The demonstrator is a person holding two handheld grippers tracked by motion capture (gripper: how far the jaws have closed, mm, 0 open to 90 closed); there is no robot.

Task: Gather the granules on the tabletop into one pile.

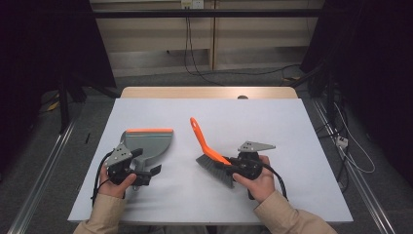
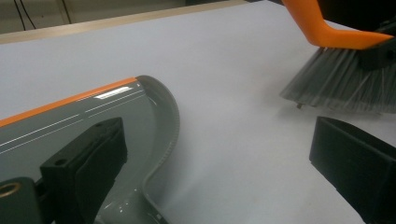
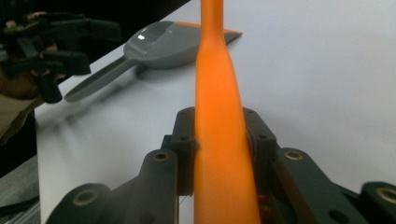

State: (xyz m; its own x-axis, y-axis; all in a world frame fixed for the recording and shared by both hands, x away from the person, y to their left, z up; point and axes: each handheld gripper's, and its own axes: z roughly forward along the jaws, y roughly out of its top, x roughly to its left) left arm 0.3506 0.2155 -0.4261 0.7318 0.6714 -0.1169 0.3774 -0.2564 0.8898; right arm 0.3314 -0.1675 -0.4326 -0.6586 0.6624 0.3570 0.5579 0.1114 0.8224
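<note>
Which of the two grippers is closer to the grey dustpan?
Left. The left gripper hovers open over the dustpan handle; the right gripper sits apart to its right, clamped on the orange brush.

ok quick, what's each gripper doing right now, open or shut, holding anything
Left gripper: open, jaws wide apart over the dustpan handle, gripping nothing.
Right gripper: shut on the orange brush handle.

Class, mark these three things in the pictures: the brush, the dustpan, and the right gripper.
brush (image 1: 200,137), high view, on its orange handle.
dustpan (image 1: 149,144), high view, on the grey pan floor.
right gripper (image 3: 219,140), right gripper view, midway between the fingertips clamping the handle.
</note>
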